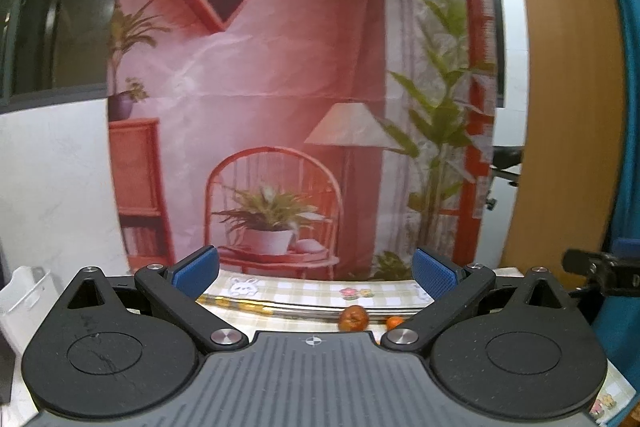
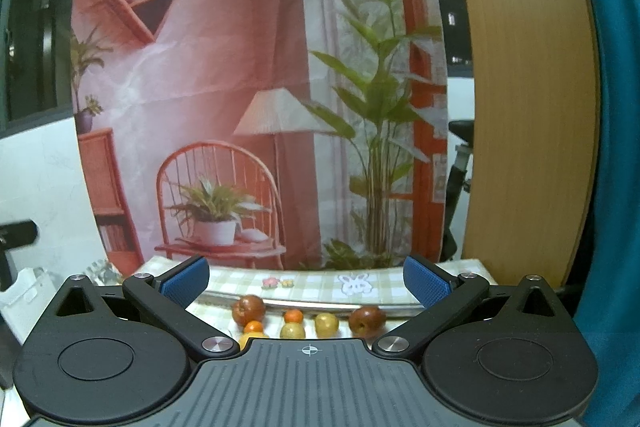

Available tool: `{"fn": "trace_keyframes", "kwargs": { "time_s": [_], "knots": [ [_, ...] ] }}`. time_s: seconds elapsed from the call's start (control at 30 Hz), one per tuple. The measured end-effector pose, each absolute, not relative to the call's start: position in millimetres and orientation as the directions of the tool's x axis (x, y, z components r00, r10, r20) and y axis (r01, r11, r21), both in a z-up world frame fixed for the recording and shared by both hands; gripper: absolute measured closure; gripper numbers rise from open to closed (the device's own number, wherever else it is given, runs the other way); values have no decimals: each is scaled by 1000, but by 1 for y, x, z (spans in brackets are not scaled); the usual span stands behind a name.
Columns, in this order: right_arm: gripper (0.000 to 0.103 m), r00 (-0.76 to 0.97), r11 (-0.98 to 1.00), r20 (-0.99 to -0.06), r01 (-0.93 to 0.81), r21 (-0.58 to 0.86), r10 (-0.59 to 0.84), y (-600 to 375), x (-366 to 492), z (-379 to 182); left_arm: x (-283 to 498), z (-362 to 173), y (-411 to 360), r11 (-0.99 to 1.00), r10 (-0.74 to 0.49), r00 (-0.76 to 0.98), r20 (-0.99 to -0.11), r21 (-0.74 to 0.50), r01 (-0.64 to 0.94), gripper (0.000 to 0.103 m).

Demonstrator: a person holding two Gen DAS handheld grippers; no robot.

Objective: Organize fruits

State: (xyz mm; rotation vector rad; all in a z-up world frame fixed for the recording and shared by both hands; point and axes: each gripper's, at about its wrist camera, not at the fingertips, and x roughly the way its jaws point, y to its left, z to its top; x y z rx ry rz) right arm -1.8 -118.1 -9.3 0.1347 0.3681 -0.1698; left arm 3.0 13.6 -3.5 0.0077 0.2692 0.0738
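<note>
In the right wrist view several fruits lie on the checked tablecloth (image 2: 312, 285) just past my gripper body: a red apple (image 2: 249, 309) at left, another red apple (image 2: 367, 321) at right, two small oranges (image 2: 294, 316) (image 2: 253, 327), and two yellow-green fruits (image 2: 326, 323) (image 2: 292, 331). A metal tray rim (image 2: 320, 303) runs behind them. My right gripper (image 2: 306, 281) is open, held above and short of the fruit. The left wrist view shows one red apple (image 1: 353, 318) and a small orange (image 1: 395, 323). My left gripper (image 1: 316, 273) is open and holds nothing.
A printed backdrop (image 1: 288, 87) of a red room hangs behind the table. A wooden panel (image 1: 568, 87) and blue fabric (image 1: 628, 107) stand to the right. A white plastic crate (image 1: 24, 295) sits at the left. A black clamp (image 1: 600, 269) pokes in from the right.
</note>
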Motion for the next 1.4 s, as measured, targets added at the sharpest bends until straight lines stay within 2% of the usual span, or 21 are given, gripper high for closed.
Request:
{"fn": "trace_keyframes", "kwargs": {
  "time_s": [0.17, 0.5, 0.77, 0.83, 1.1, 1.4],
  "knots": [
    [0, 909, 976, -398, 182, 118, -121, -130, 19, -32, 21, -15, 40, 996, 69, 947, -315, -37, -85, 0],
    [0, 874, 970, -473, 202, 137, -115, -155, 76, -89, 85, -58, 76, 995, 100, 897, -430, 21, -101, 3],
    [0, 848, 972, -522, 191, 135, -94, -163, 115, -116, 141, -93, 76, 999, -2, 833, -553, -44, -26, 23],
    [0, 840, 970, -536, 193, 145, -87, -167, 123, -122, 157, -102, 75, 998, -29, 813, -582, -67, -12, 31],
    [1, 803, 959, -589, 231, 164, -93, -183, 138, -144, 198, -143, 69, 993, -87, 727, -681, -113, 13, 35],
    [4, 761, 948, -642, 266, 175, -95, -202, 143, -168, 221, -163, 65, 994, -93, 668, -739, -106, 22, 39]
  ]
}}
